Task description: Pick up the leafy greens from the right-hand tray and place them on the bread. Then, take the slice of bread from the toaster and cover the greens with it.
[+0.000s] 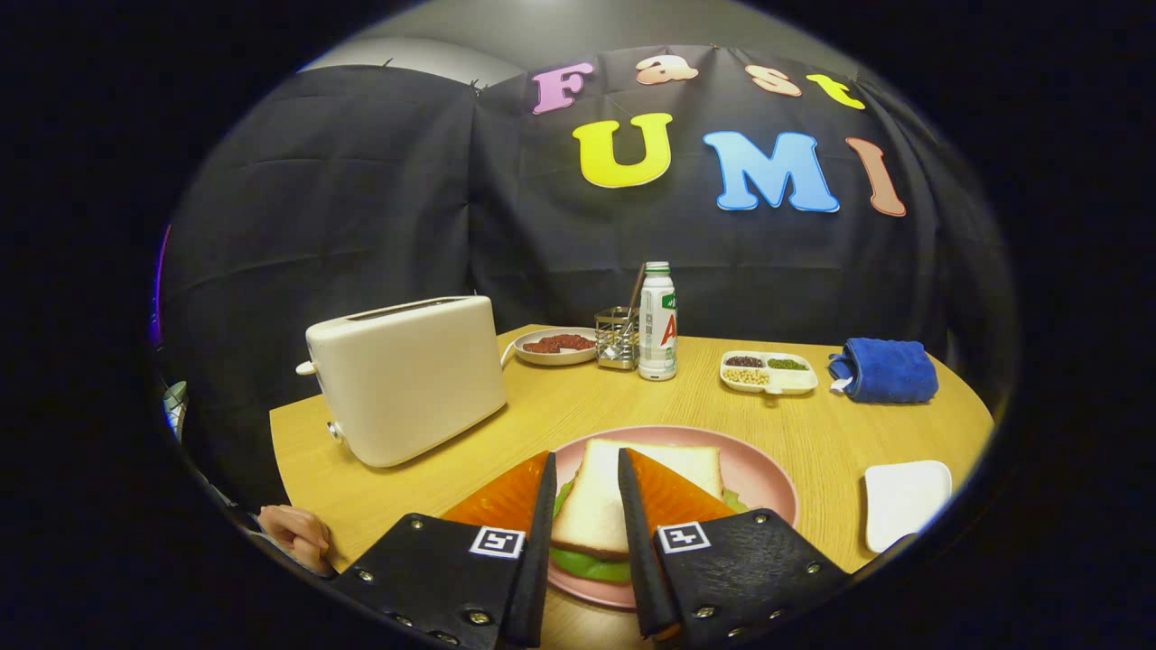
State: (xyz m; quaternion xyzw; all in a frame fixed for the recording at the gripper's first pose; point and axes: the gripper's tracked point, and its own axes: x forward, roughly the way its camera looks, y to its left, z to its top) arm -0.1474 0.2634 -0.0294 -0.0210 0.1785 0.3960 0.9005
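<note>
bread slice on the greens, jaws straddling it

the jaws (585,492) stand parted over the pink plate (768,478), one finger on either side of the top bread slice (601,496). whether the pads press on the slice cannot be told. the slice's long axis runs straight ahead between the fingers. the leafy greens (591,567) peek out beneath its near edge and at both sides, so the stack looks assembled. the white toaster (406,379) sits ahead to the left, well apart, and the white tray (906,501) lies to the right on the wooden worktop (840,424). room around the plate is open for backing off.
</note>
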